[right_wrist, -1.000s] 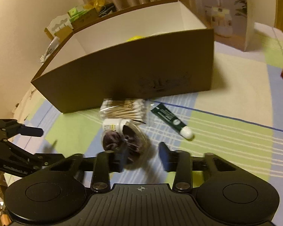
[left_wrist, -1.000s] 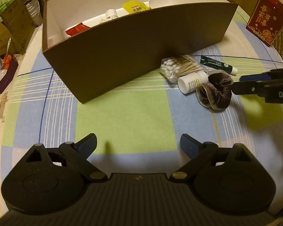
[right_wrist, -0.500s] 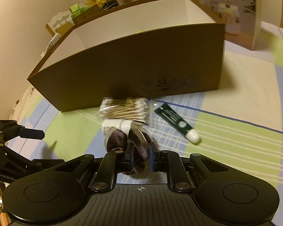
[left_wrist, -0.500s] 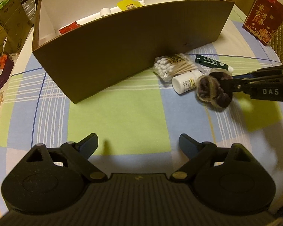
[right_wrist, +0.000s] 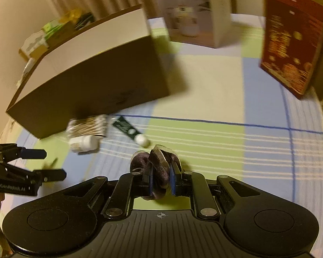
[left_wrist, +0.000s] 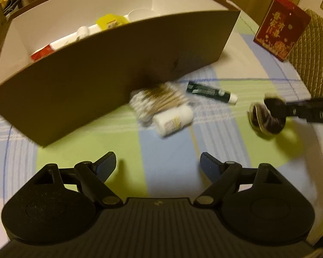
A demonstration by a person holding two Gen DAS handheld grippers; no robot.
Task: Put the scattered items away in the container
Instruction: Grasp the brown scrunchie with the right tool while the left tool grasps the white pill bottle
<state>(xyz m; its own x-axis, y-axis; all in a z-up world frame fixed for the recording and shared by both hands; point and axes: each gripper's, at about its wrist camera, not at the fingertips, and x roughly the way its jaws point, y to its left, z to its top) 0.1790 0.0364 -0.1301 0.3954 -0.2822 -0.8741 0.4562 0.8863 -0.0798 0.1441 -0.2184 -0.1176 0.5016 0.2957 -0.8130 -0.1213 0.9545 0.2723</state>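
- Dark velvet marks the scrunchie (right_wrist: 156, 167), which we see pinched between the blue pads of the right gripper (right_wrist: 160, 181); its fingers (right_wrist: 149, 179) press in on the fabric from both sides, and the scrunchie hangs clear of the bench (right_wrist: 204, 133).
- In the left wrist view the same scrunchie (left_wrist: 267, 116) shows at the far right, at the tip of the right gripper's dark arm, above its own shadow on the checked cloth.
- The left gripper (left_wrist: 157, 164) has its fingers (left_wrist: 105, 163) spread wide with nothing between them; they have just been narrowing a little. It hangs over a green and blue patch of the cloth.
- The brown cardboard box (left_wrist: 118, 64) with white inner walls stands at the far left. Inside it we make out a red packet (left_wrist: 41, 52), a yellow packet (left_wrist: 109, 21) and some white items, too blurred to name.
- Just in front of the box's near wall, towards its right end, lie three things close together: a clear bag of cotton swabs (left_wrist: 159, 101), a white bottle (left_wrist: 174, 121) on its side touching the bag, and a dark green tube (left_wrist: 211, 91) with a white cap to the right.
- A red printed carton (left_wrist: 282, 26) stands at the far right, well apart from the box.
- In the right wrist view the left gripper (right_wrist: 51, 163) shows at the left edge.
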